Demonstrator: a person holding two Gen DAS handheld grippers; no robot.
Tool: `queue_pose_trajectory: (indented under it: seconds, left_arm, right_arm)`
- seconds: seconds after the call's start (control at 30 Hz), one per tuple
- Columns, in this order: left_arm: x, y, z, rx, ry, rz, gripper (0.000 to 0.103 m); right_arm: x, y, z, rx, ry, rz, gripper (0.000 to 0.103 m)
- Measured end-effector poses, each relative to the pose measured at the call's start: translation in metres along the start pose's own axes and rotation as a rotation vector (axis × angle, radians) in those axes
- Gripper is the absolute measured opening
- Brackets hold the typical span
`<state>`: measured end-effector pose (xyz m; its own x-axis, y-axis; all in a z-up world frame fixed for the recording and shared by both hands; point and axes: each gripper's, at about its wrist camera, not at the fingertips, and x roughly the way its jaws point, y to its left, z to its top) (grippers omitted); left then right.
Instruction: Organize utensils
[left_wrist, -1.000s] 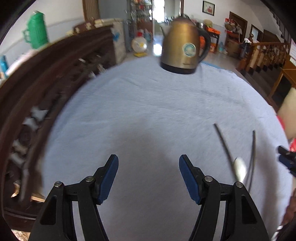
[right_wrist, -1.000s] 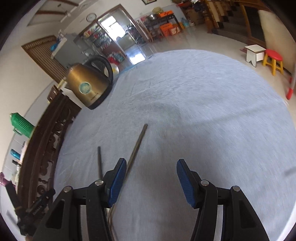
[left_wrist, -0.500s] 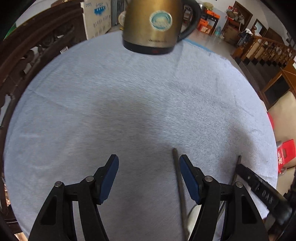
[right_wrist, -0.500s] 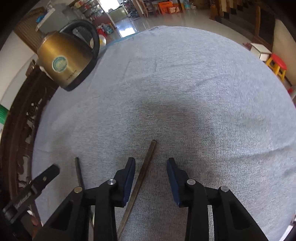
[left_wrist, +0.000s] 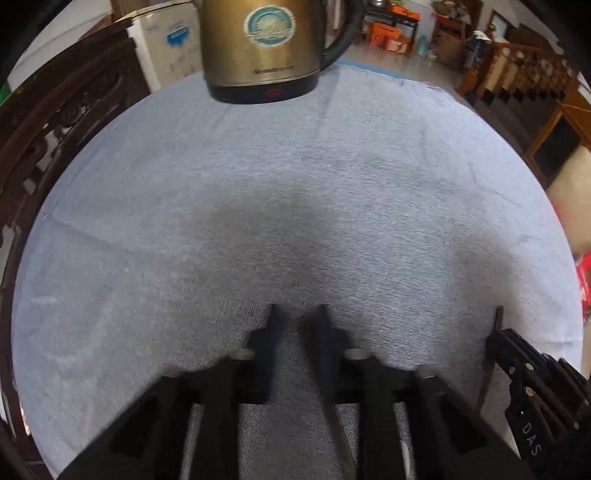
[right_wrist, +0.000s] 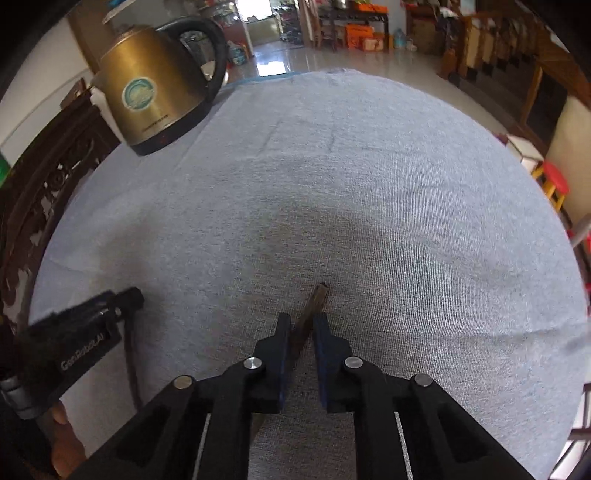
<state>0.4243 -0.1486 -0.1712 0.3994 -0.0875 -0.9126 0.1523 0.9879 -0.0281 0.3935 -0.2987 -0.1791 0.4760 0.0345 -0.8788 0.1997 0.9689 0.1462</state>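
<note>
In the right wrist view a long dark utensil handle (right_wrist: 316, 301) lies on the blue-grey tablecloth (right_wrist: 369, 184) and runs back between the fingers of my right gripper (right_wrist: 301, 321), whose jaws stand narrow around it. A second thin utensil (right_wrist: 130, 354) lies to the left, by the left gripper's body (right_wrist: 77, 343). In the left wrist view my left gripper (left_wrist: 297, 314) has its jaws nearly together, blurred; a thin handle (left_wrist: 334, 417) runs along the right finger. Another thin utensil (left_wrist: 496, 325) lies at right by the right gripper's body (left_wrist: 524, 373).
A gold electric kettle (left_wrist: 264, 48) with a black handle stands at the far edge of the tablecloth (left_wrist: 332, 184); it also shows in the right wrist view (right_wrist: 155, 99). A carved dark wooden bench (left_wrist: 55, 122) borders the table's left side. Stairs and furniture lie beyond.
Both grippers have closed from wide open to narrow. Both moved forward and down toward the cloth; the right jaws now straddle the dark handle. The kettle looms closer.
</note>
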Motion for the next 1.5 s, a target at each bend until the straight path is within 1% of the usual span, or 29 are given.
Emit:
queue_pose_trajectory:
  seconds: [0.07, 0.17, 0.23, 0.3, 0.37, 0.47, 0.53, 0.6, 0.73, 0.87, 1.03, 1.13, 1.27, 1.37, 1.5]
  left_arm:
    - [0.001, 0.004, -0.001, -0.008, 0.003, -0.024, 0.008]
    - [-0.007, 0.016, -0.008, -0.02, -0.013, -0.041, 0.006]
    - [-0.016, 0.023, -0.011, -0.021, -0.036, -0.049, 0.005]
    - [-0.03, 0.028, -0.014, -0.012, -0.077, -0.058, 0.005]
    - [-0.046, 0.032, -0.019, 0.002, -0.116, -0.062, 0.005]
    - [-0.072, 0.035, -0.026, 0.018, -0.175, -0.07, 0.005]
    - [-0.093, 0.04, -0.033, 0.019, -0.212, -0.074, 0.005]
    - [-0.113, 0.053, -0.032, 0.008, -0.253, -0.091, 0.005]
    - [-0.155, 0.071, -0.043, -0.017, -0.339, -0.112, 0.005]
    - [-0.205, 0.089, -0.057, -0.035, -0.421, -0.128, 0.005]
    - [-0.247, 0.104, -0.083, -0.053, -0.499, -0.129, 0.005]
    - [-0.266, 0.11, -0.095, -0.061, -0.532, -0.132, 0.005]
    - [-0.292, 0.117, -0.109, -0.067, -0.595, -0.12, 0.005]
    - [-0.313, 0.123, -0.119, -0.074, -0.63, -0.118, 0.005]
    - [-0.335, 0.127, -0.126, -0.075, -0.665, -0.116, 0.005]
  right_arm:
    - [-0.002, -0.004, -0.002, 0.012, -0.007, 0.03, 0.009]
    - [-0.007, -0.019, -0.005, 0.047, -0.013, 0.064, 0.007]
    - [-0.016, -0.032, -0.008, 0.079, -0.037, 0.125, 0.007]
    - [-0.027, -0.042, -0.011, 0.104, -0.065, 0.143, 0.007]
    - [-0.041, -0.053, -0.015, 0.133, -0.109, 0.193, 0.007]
    - [-0.061, -0.063, -0.022, 0.157, -0.153, 0.233, 0.007]
    - [-0.077, -0.066, -0.028, 0.162, -0.183, 0.25, 0.007]
    - [-0.094, -0.068, -0.033, 0.162, -0.224, 0.268, 0.007]
    - [-0.135, -0.066, -0.046, 0.156, -0.327, 0.288, 0.007]
    - [-0.177, -0.066, -0.066, 0.149, -0.426, 0.287, 0.007]
    - [-0.217, -0.065, -0.09, 0.16, -0.525, 0.265, 0.007]
    - [-0.239, -0.069, -0.103, 0.174, -0.578, 0.244, 0.007]
    - [-0.267, -0.072, -0.116, 0.174, -0.64, 0.211, 0.007]
    - [-0.29, -0.066, -0.121, 0.152, -0.699, 0.181, 0.007]
    - [-0.314, -0.056, -0.126, 0.119, -0.751, 0.16, 0.007]
